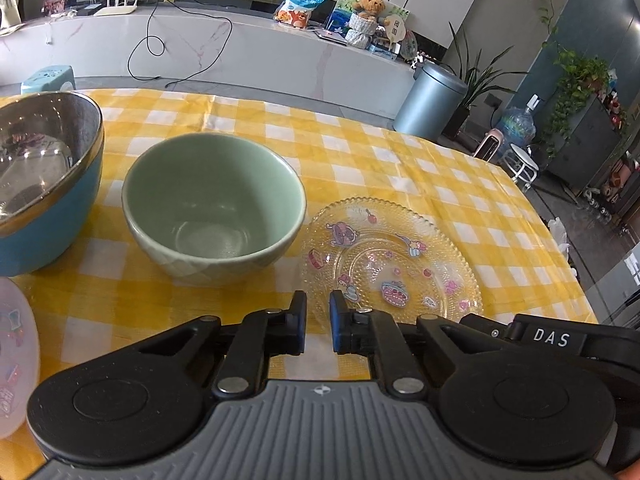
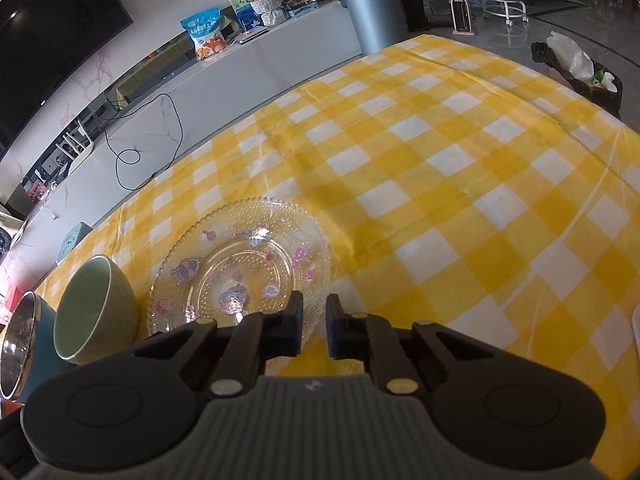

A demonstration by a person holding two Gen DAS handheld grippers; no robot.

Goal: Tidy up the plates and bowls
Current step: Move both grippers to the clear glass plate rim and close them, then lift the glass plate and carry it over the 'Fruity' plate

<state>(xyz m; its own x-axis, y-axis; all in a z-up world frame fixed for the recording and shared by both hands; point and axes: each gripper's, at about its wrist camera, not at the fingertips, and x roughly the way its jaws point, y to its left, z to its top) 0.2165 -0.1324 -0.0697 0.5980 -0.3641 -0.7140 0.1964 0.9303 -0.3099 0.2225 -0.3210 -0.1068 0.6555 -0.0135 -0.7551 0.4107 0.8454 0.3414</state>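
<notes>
Left wrist: my left gripper (image 1: 318, 322) hangs empty, jaws slightly parted; green bowl (image 1: 214, 208) at 11 o'clock, glass plate (image 1: 390, 260) at 1 o'clock on the tabletop (image 1: 400, 152). Right wrist: right gripper (image 2: 314, 326), narrowly open, empty, sits at the plate's near rim; I'd widen, then pinch the rim squarely.

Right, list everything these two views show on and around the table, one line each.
Pale green ceramic bowl: one, upright, mid-table.
Blue bowl with steel lining: one, left of the green bowl.
Clear glass plate with cartoon stickers: one, right of the green bowl.
Translucent pinkish plate: one, at the left view's edge, partly cut off.
Yellow-and-white checked tablecloth: one, covering the table.
Silver lidded bin: one, on the floor beyond the table.
Teddy bear: one, brown, on the white counter.
Blue snack bag: one, on the counter.
Left gripper: black, narrowly open, empty.
Right gripper: black, narrowly open, empty.
</notes>
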